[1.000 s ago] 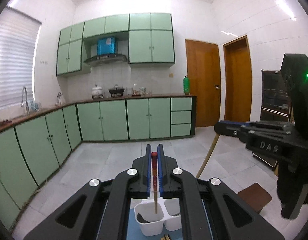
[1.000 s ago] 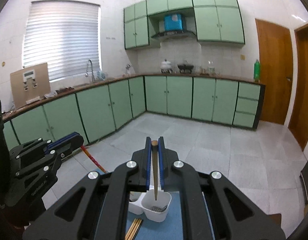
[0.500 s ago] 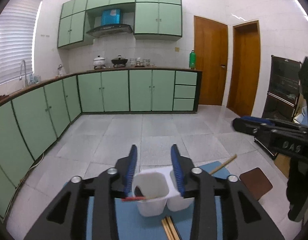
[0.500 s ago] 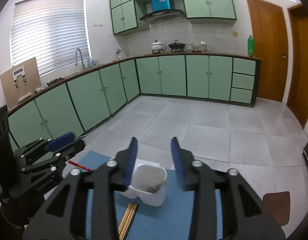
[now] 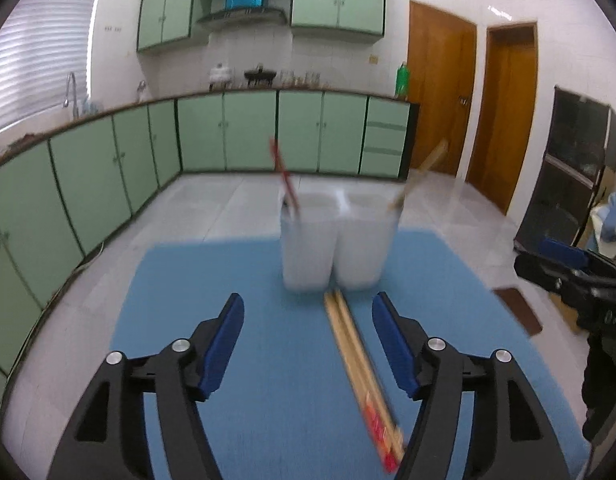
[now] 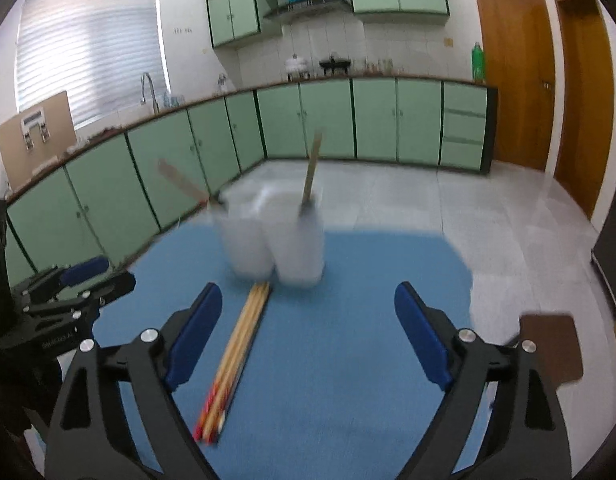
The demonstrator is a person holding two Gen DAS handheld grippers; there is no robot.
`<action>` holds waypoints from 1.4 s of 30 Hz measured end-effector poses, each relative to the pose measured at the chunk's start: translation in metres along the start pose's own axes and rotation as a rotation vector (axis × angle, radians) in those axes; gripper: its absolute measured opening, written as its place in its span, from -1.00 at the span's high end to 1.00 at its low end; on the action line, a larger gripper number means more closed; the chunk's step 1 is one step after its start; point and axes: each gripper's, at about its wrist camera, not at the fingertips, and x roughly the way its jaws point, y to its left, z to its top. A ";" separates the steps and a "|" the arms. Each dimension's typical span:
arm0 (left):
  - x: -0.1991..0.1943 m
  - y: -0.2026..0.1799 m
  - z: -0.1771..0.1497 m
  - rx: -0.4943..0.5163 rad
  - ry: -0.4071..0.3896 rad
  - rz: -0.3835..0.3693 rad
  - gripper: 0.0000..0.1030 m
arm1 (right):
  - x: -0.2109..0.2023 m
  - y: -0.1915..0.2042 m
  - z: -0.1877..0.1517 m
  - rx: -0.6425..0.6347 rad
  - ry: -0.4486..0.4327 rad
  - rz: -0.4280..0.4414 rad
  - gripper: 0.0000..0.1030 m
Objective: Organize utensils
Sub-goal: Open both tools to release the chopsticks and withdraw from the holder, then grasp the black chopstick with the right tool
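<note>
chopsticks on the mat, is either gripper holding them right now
No, the chopsticks lie loose on the blue mat, and both grippers are open.

Your left gripper (image 5: 308, 344) hangs with its blue-padded jaws spread wide and nothing between them, angled downward. Your right gripper (image 6: 308, 332) matches it, jaws parted just as far and holding nothing. The two tools sit side by side, each showing at the edge of the other's view: right gripper at right, left gripper at left.
</note>
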 end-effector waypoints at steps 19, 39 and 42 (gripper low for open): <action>0.018 0.008 -0.115 0.005 0.268 0.065 -0.34 | 0.032 0.064 -0.118 0.018 0.267 0.039 -0.35; 0.027 0.019 -0.120 -0.056 0.278 0.056 -0.40 | 0.036 0.060 -0.123 -0.038 0.274 -0.091 -0.08; 0.027 0.019 -0.121 -0.053 0.276 0.057 -0.41 | 0.030 0.055 -0.125 0.005 0.266 -0.010 0.02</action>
